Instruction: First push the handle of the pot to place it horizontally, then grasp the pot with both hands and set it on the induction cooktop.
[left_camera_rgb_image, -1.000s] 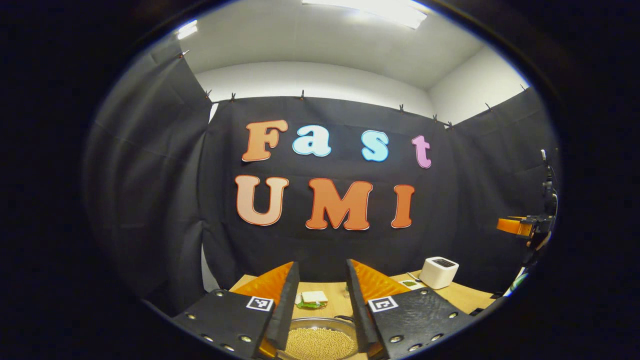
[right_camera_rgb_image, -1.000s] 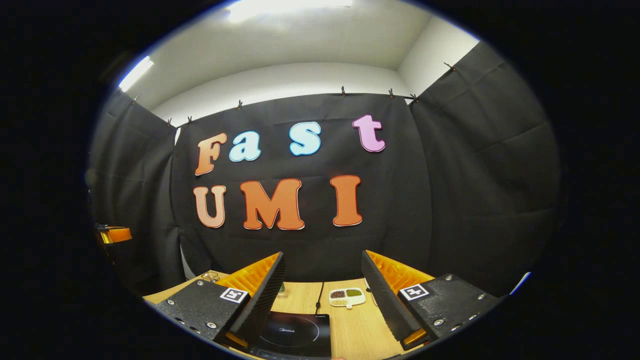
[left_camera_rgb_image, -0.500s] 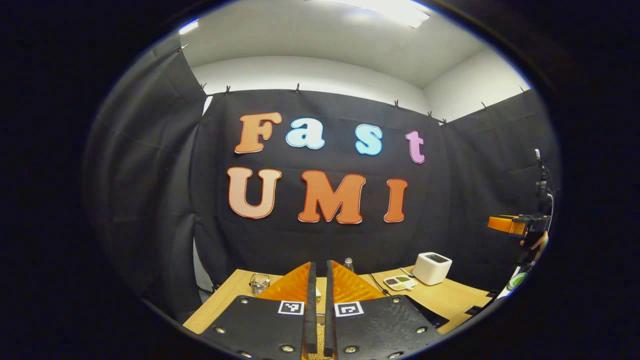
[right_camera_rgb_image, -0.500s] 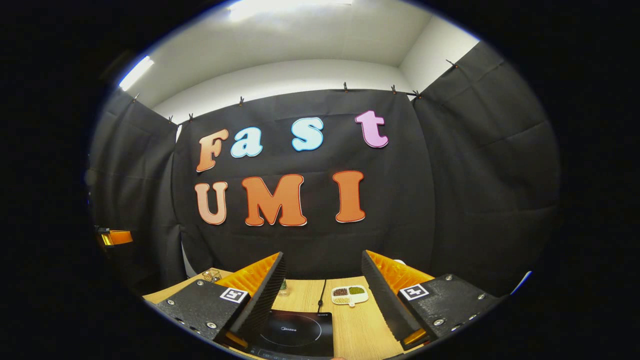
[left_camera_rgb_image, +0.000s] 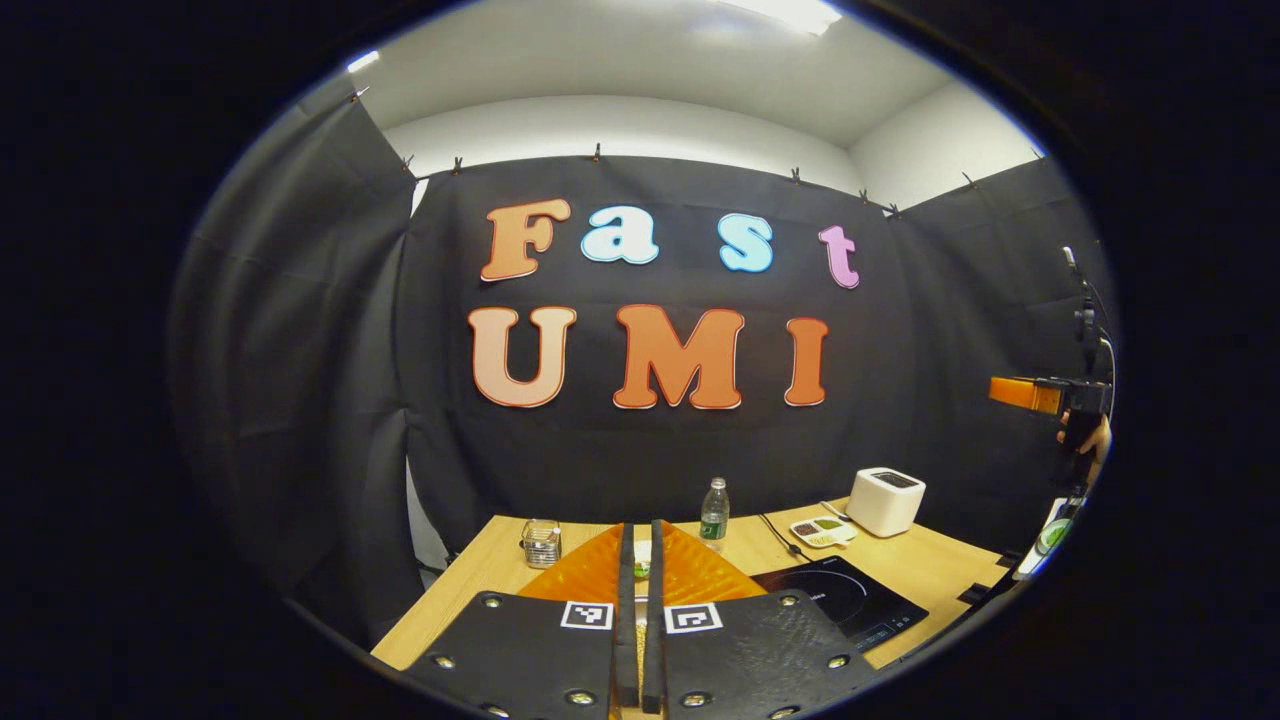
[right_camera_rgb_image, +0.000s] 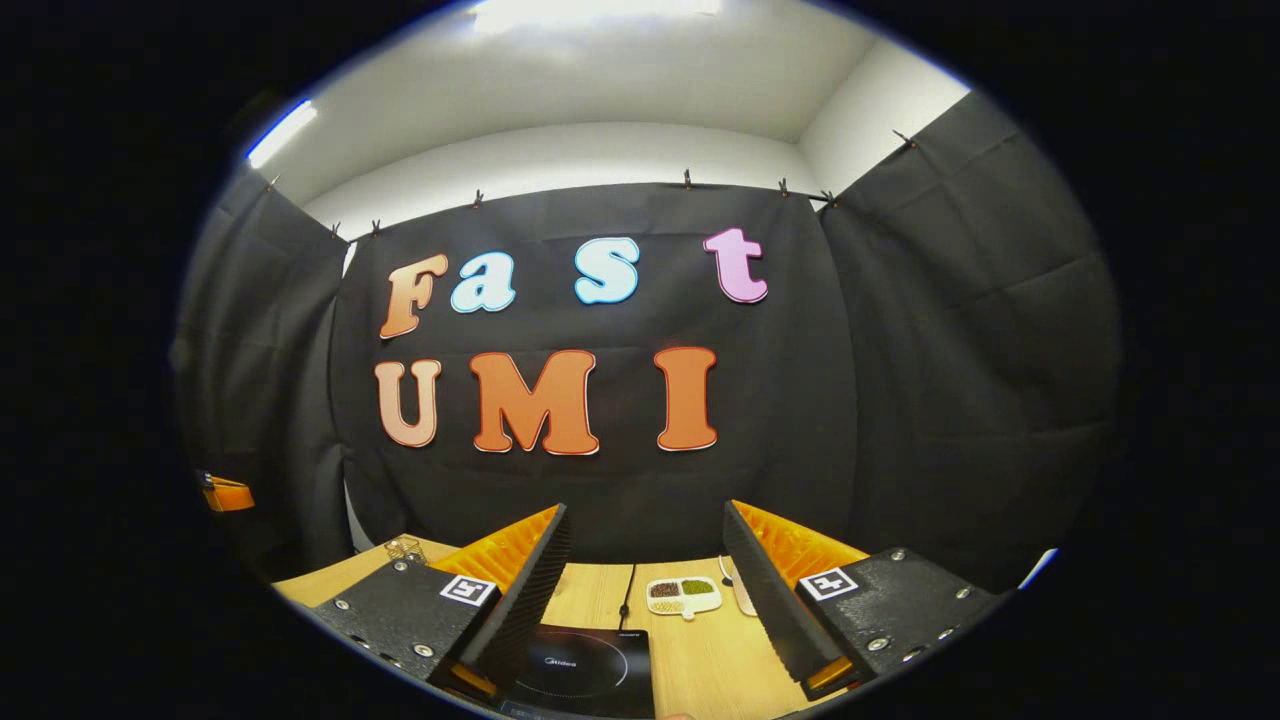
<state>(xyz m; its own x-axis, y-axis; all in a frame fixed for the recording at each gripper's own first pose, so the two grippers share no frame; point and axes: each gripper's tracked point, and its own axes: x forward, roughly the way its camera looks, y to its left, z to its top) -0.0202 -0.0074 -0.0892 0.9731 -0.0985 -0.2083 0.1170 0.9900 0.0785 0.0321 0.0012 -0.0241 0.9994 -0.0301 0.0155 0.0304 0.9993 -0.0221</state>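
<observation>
Black induction cooktop (right_camera_rgb_image: 580, 672) lies between the right gripper's (right_camera_rgb_image: 645, 590) parted jaws.

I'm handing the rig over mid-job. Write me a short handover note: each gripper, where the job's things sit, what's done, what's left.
Left gripper: fingers closed together, nothing visible between them, held above the wooden table.
Right gripper: open, empty, hovering over the table with the induction cooktop just below and ahead of it.
Cooktop surface is bare; in the left gripper view it lies right of the left gripper, in front of the divided dish and white appliance.
The pot isn't visible now, so I cannot tell whether its handle is horizontal.
Left: confirm the handle, grasp the pot with both grippers, set it on the cooktop.
</observation>
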